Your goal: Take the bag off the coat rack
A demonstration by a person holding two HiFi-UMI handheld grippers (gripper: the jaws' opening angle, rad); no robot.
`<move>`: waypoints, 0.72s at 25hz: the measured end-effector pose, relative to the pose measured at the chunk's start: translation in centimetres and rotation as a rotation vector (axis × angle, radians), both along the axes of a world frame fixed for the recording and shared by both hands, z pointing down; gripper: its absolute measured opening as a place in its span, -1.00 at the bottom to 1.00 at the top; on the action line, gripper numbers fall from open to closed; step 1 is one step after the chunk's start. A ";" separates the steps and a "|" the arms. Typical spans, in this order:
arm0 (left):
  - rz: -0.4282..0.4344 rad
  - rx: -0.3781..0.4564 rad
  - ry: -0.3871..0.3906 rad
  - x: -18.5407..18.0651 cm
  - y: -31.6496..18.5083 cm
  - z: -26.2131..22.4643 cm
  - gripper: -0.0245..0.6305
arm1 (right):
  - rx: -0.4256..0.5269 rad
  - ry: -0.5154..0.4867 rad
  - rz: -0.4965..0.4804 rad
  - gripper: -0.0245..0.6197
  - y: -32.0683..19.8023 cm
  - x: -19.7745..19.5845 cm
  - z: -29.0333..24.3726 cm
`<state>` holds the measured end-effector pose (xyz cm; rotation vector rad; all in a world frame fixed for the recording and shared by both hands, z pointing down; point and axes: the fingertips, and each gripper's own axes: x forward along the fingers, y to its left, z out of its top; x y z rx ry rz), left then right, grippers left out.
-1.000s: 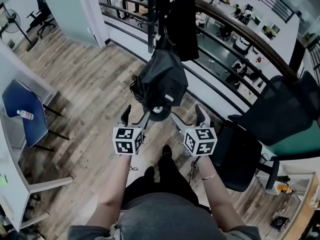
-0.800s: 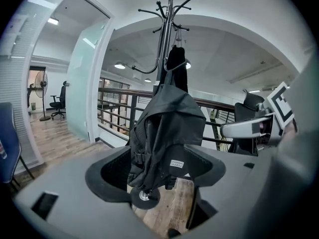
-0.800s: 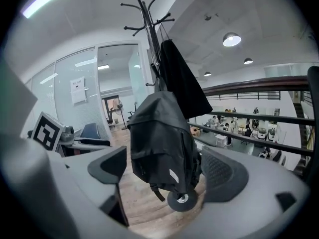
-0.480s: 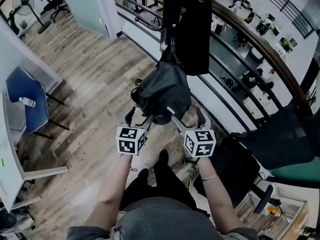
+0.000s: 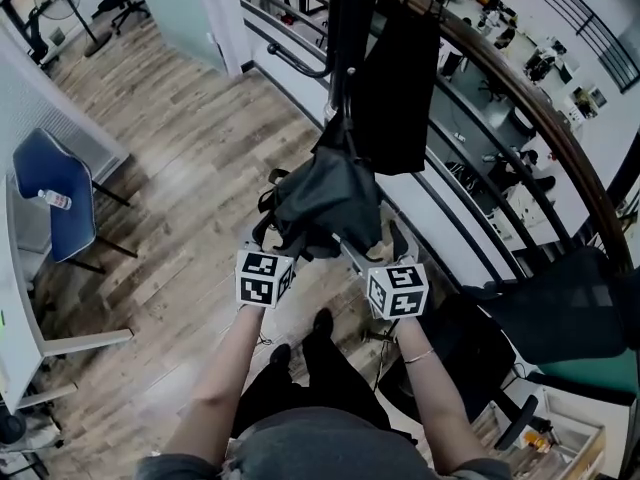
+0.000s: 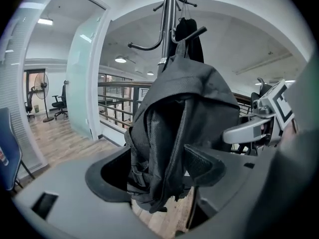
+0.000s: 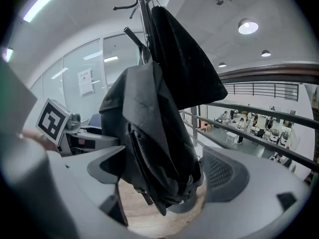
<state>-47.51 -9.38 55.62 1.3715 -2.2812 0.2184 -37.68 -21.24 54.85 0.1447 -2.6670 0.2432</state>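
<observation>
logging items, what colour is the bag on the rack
Black bag, clearest in left gripper view.

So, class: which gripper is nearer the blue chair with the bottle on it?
Left. The left gripper sits at the side of the bag facing the blue chair; the right gripper is at the bag's far side, farther from the chair.

Nothing here is legible to me: the sheet (image 7: 85, 81) on the glass partition (image 7: 117, 63) is too small, and the label on the bottle (image 5: 51, 199) on the blue chair (image 5: 70, 230) is blurred.

One bag (image 5: 325, 203); one coat rack (image 5: 349, 28); one dark coat (image 5: 402, 88); two grippers: left gripper (image 5: 279, 238), right gripper (image 5: 372, 241)
</observation>
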 end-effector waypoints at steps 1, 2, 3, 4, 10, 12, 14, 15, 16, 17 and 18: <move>0.002 -0.002 -0.005 -0.2 -0.3 0.0 0.04 | -0.003 -0.011 -0.007 0.51 -0.1 -0.3 -0.1; 0.008 -0.004 -0.011 -0.4 -0.5 0.0 0.04 | -0.005 -0.026 -0.016 0.51 -0.3 -0.6 -0.3; 0.016 -0.004 -0.016 -0.6 -0.8 0.0 0.04 | -0.008 -0.040 -0.026 0.51 -0.4 -1.0 -0.5; 0.025 -0.002 -0.019 -0.7 -1.1 0.0 0.04 | -0.010 -0.052 -0.041 0.51 -0.4 -1.3 -0.7; 0.089 0.021 -0.026 -1.1 -2.3 0.2 0.04 | 0.006 -0.067 -0.148 0.46 0.0 -3.5 -0.6; 0.103 0.023 -0.025 -1.2 -2.7 0.3 0.04 | 0.014 -0.070 -0.162 0.38 0.0 -3.9 -0.7; 0.113 0.024 -0.011 -1.1 -3.1 0.4 0.04 | 0.023 -0.070 -0.154 0.31 -0.3 -4.0 -0.7; 0.119 0.025 -0.002 -1.0 -3.3 0.4 0.04 | 0.025 -0.072 -0.144 0.26 -0.5 -3.9 -0.6; 0.124 0.026 0.004 -0.9 -3.5 0.5 0.04 | 0.025 -0.073 -0.134 0.22 -0.7 -3.8 -0.6; 0.126 0.027 0.006 -0.8 -3.7 0.6 0.04 | 0.025 -0.074 -0.125 0.18 -0.9 -3.8 -0.6; 0.125 0.026 0.007 -0.7 -3.8 0.7 0.04 | 0.027 -0.074 -0.119 0.11 -1.1 -3.7 -0.6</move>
